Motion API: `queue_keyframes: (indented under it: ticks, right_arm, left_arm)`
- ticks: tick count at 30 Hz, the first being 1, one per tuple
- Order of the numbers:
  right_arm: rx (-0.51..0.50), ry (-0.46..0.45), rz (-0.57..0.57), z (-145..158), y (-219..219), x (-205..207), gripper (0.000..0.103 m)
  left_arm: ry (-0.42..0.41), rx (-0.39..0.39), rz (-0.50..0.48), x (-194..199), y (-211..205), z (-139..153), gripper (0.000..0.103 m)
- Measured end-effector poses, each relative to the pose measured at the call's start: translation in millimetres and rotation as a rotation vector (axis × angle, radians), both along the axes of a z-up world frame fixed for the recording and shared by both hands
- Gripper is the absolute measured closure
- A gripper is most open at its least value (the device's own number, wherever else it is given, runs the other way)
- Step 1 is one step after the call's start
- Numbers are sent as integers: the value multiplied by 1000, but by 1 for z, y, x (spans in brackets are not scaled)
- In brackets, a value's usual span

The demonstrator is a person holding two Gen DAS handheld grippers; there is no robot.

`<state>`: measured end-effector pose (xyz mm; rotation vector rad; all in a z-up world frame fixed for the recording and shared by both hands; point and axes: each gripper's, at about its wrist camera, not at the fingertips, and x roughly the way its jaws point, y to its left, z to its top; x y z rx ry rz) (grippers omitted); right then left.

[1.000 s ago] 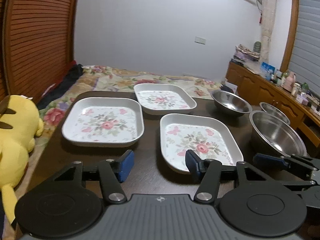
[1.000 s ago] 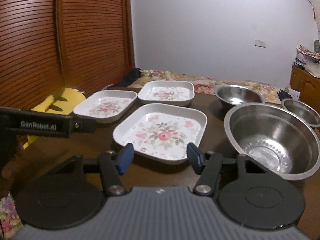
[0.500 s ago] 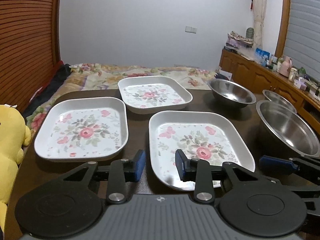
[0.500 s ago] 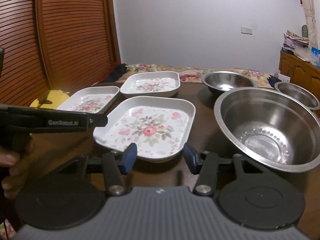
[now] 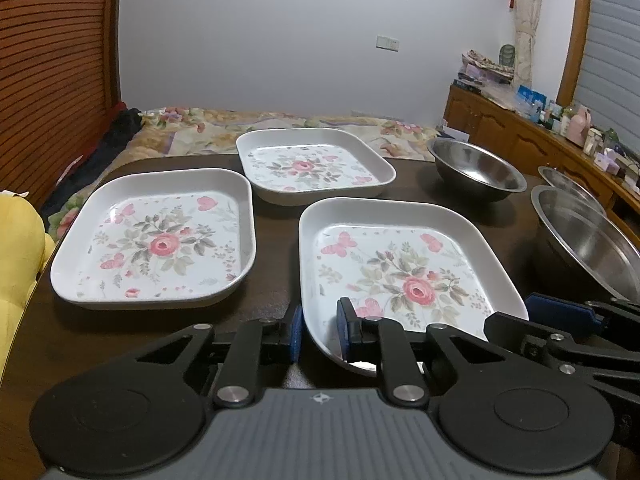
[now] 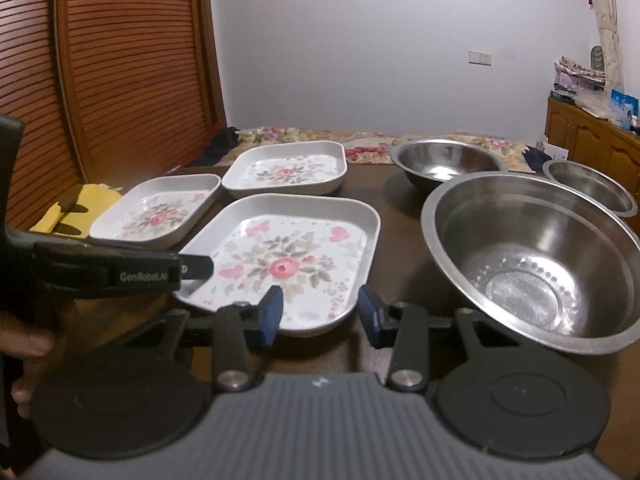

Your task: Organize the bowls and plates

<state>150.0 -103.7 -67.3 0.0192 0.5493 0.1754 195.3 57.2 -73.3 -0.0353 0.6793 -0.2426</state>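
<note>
Three white floral plates lie on a dark table. The nearest plate has its near left rim between the fingers of my left gripper, whose jaws stand narrowly apart astride that rim. A second plate lies to the left, a third behind. My right gripper is open, its jaws astride the same plate's near right corner. A large steel bowl sits to the right, with a medium bowl and a small one behind.
A yellow plush toy sits off the table's left edge. A bed with a floral cover lies beyond the table. A wooden cabinet with bottles stands at the right. A slatted wooden door is at the left.
Both grippers have moved forward to the nearest plate. My left gripper's jaws have narrowed around its near left rim. My right gripper's jaws have narrowed a little at its near right corner.
</note>
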Motion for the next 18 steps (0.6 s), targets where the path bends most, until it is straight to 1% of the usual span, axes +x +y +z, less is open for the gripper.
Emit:
queue_keyframes:
  ticks: [4, 7, 12, 15, 18]
  right_arm:
    - [22, 20, -11, -3, -3, 8, 60]
    - [22, 35, -19, -7, -4, 11, 60]
    - [10, 33, -17, -9, -4, 11, 65]
    - [13, 40, -22, -7, -5, 12, 71]
    - [20, 48, -11, -6, -8, 10, 72]
  left_arm:
    - [0, -5, 0, 0, -1, 0, 83]
    - [0, -10, 1, 0, 0, 1, 86]
    - [3, -24, 0, -2, 4, 1, 88]
    - [-1, -31, -2, -7, 6, 2, 88]
    - [-4, -38, -6, -16, 10, 4, 88]
